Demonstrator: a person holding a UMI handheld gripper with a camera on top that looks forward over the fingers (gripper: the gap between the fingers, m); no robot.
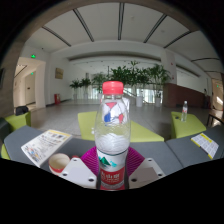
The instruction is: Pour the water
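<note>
1. The gripper is closed on a clear water bottle, both pink pads pressing its sides.
2. The bottle stands upright, red cap on; its label writing is unreadable.
3. A paper cup sits beside the left finger.
4. A printed leaflet lies on the table.

The bottle is clear, glossy plastic with a smooth red plastic cap and a printed paper or film label. The hand-held gripper has white matt plastic fingers with magenta pads. The counter looks dark and matt. A paper cup and glossy printed paper lie on it.
</note>
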